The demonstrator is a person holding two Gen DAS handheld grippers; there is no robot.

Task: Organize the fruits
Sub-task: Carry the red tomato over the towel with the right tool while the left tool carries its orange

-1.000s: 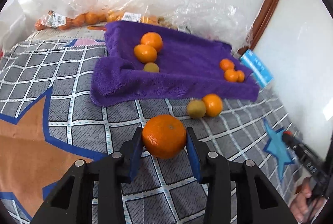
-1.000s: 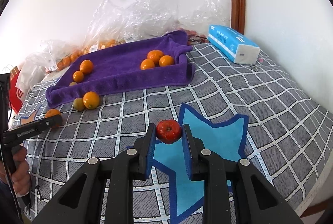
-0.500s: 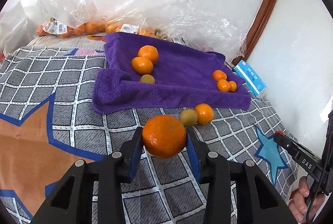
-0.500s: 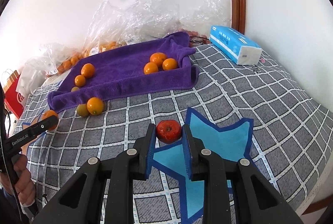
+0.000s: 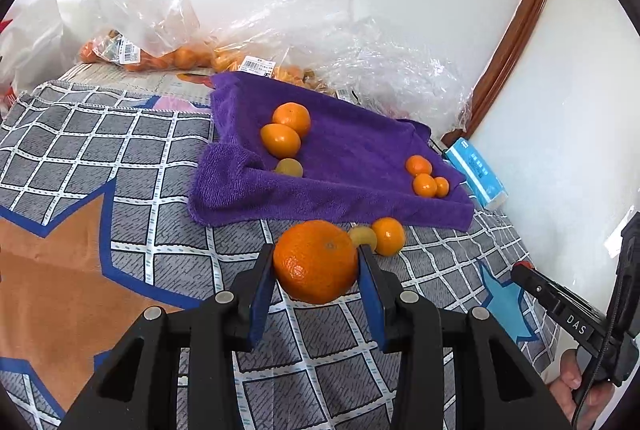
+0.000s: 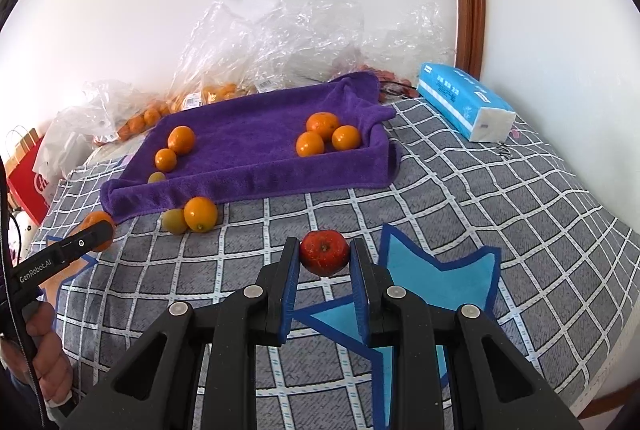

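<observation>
Mandarin pinched in our left gripper, purple towel at 12 o'clock; our right gripper pinches small red apple (above checked blanket).

Purple towel; grey checked blanket; red apple.

"DAS" in white on the right gripper; "GenRobot.AI" on the left gripper; barcode stickers on the plastic bags — too small to read; blue tissue pack print unreadable.
</observation>
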